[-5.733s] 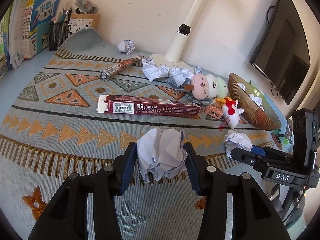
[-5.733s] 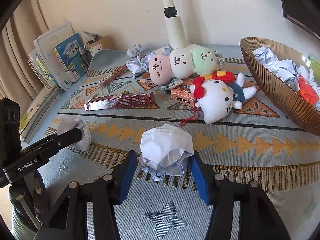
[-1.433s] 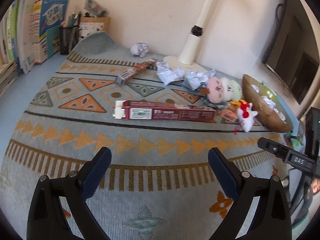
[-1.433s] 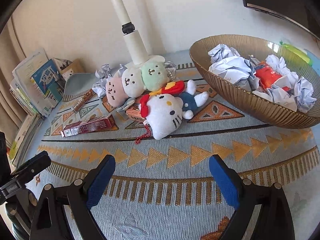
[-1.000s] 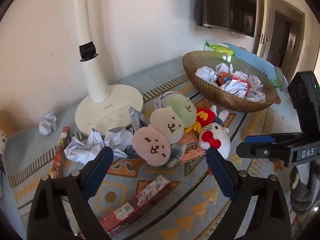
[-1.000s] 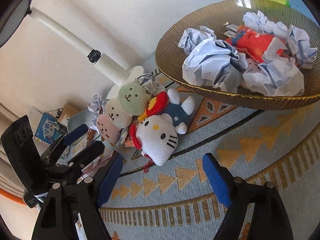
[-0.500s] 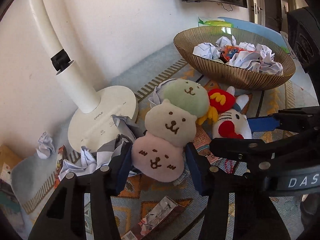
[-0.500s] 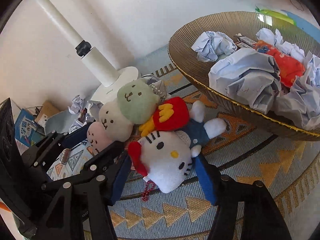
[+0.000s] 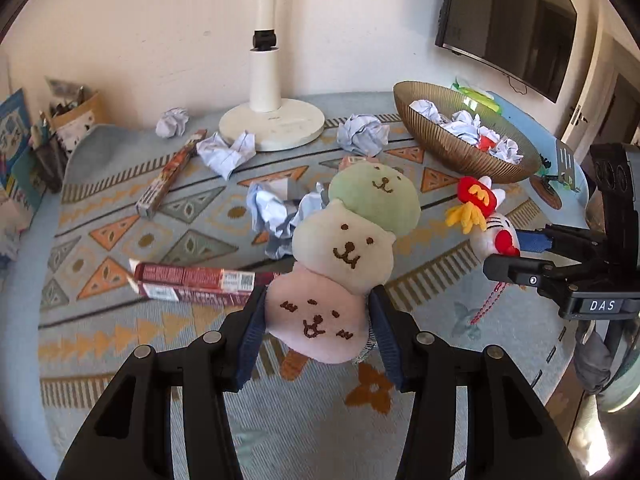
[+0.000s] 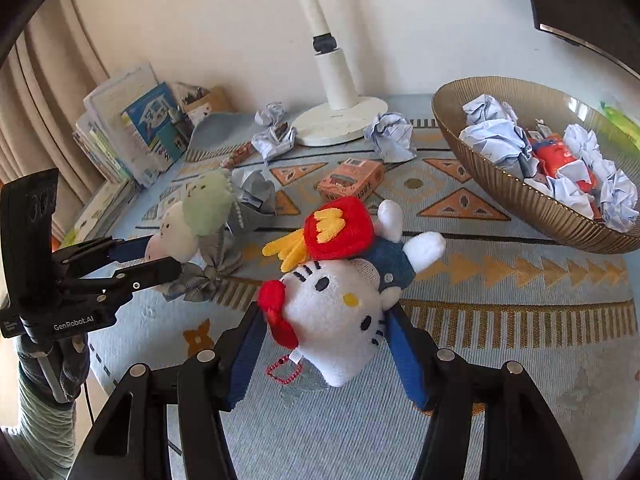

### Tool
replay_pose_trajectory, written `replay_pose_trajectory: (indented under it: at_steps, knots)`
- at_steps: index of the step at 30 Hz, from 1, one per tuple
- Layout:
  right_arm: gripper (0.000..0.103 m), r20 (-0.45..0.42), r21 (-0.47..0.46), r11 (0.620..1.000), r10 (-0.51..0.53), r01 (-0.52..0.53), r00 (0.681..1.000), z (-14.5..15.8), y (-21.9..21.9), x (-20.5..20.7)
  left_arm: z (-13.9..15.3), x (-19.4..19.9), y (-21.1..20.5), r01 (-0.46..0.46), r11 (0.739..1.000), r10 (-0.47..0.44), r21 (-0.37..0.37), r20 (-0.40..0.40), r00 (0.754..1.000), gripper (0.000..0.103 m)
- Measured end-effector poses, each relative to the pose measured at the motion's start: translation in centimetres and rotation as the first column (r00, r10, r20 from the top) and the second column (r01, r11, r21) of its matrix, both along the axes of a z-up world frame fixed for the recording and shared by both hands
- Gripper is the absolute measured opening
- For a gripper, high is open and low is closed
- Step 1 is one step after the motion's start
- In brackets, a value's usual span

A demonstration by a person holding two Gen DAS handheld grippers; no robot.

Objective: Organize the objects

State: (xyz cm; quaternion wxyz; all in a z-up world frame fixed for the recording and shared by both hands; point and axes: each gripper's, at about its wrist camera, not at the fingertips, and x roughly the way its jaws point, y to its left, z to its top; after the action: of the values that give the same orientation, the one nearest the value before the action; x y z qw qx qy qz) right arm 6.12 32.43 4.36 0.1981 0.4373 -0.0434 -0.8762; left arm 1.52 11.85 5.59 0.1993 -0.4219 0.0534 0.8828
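Note:
My left gripper is shut on the pink end of a three-ball plush (pink, cream, green) and holds it above the rug. It also shows at the left of the right wrist view. My right gripper is shut on the head of a white cat plush with a red bow and a red fries hat, lifted off the rug. That plush also shows at the right of the left wrist view.
A gold bowl holds crumpled paper and red packets at the right. Loose paper balls, a white lamp base, red boxes, an orange box, books and a pen holder lie on the patterned rug.
Both grippers closed on the two plush toys and lifted them off the rug, drawing back from the lamp. The toys now hang in the air, apart from each other.

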Motion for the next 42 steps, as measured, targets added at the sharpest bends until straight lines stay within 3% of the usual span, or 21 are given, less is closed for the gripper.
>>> replay_pose_trajectory:
  at_steps: [2, 5, 6, 8, 11, 13, 18, 21, 24, 27, 31, 35, 37, 42]
  knots:
    - [0.059, -0.006, 0.074, 0.997, 0.029, -0.028, 1.0, -0.6, -0.6, 0.0, -1.0, 1.6, -0.5, -0.033, 0.999, 0.033, -0.001, 0.004, 0.999, 0.048]
    - [0.066, -0.016, 0.148, 0.989, 0.026, -0.024, 1.0, -1.8, -1.3, -0.6, -2.0, 2.3, -1.7, -0.079, 0.995, 0.075, 0.055, 0.073, 0.995, 0.048]
    - [0.071, -0.005, 0.142, 0.99, 0.021, -0.02, 1.0, -2.4, -1.1, -0.6, -2.3, 2.6, -2.0, -0.089, 0.993, 0.082, 0.074, 0.095, 0.992, 0.048]
    - [0.072, 0.035, 0.117, 0.993, 0.011, -0.015, 0.999, -3.2, -0.8, -1.0, -2.6, 3.0, -2.1, -0.09, 0.991, 0.077, 0.096, 0.134, 0.988, 0.048]
    - [0.089, 0.027, 0.101, 0.995, 0.006, -0.009, 1.0, -2.9, 0.1, -1.4, -2.6, 4.0, -2.4, -0.089, 0.99, 0.074, 0.109, 0.133, 0.988, 0.05]
    - [0.09, 0.042, 0.099, 0.995, 0.003, -0.007, 0.999, -3.0, 0.1, -1.8, -2.6, 4.3, -2.9, -0.087, 0.985, 0.07, 0.148, 0.116, 0.991, 0.055]
    - [0.09, 0.031, 0.11, 0.994, 0.007, -0.01, 1.0, -3.1, 0.3, -1.4, -3.5, 3.7, -3.9, -0.132, 0.96, 0.114, 0.245, 0.086, 0.99, 0.055]
    - [0.09, 0.028, 0.1, 0.995, 0.005, -0.008, 1.0, -3.0, 0.3, -1.4, -2.9, 3.3, -3.9, -0.144, 0.953, 0.13, 0.266, 0.07, 0.989, 0.05]
    - [0.09, 0.032, 0.084, 0.996, -0.004, 0.002, 0.999, -3.0, 0.7, -1.4, -1.1, 4.1, -5.4, -0.126, 0.925, 0.114, 0.359, 0.052, 0.992, 0.047]
    - [0.09, 0.033, 0.073, 0.997, -0.005, 0.003, 0.999, -2.9, 0.8, -1.4, 0.1, 4.9, -7.2, -0.169, 0.927, 0.167, 0.333, 0.035, 0.985, 0.047]
    - [0.09, 0.022, 0.062, 0.998, -0.008, 0.007, 1.0, -2.7, 1.0, -1.2, -0.8, 5.5, -9.3, -0.212, 0.917, 0.196, 0.339, 0.08, 0.977, 0.047]
    - [0.09, 0.039, 0.053, 0.999, -0.012, 0.01, 0.999, -2.8, 1.2, -1.3, -1.8, 5.6, -7.9, -0.172, 0.901, 0.136, 0.398, 0.117, 0.984, 0.06]
    - [0.09, 0.039, 0.051, 0.999, -0.01, 0.008, 0.999, -2.8, 1.2, -1.3, -1.9, 5.2, -6.1, -0.125, 0.907, 0.082, 0.402, 0.122, 0.989, 0.07]
    - [0.09, 0.04, 0.04, 0.999, -0.01, 0.008, 0.999, -2.8, 1.5, -1.3, -1.6, 3.5, -1.3, -0.075, 0.915, 0.031, 0.397, 0.117, 0.993, 0.079]
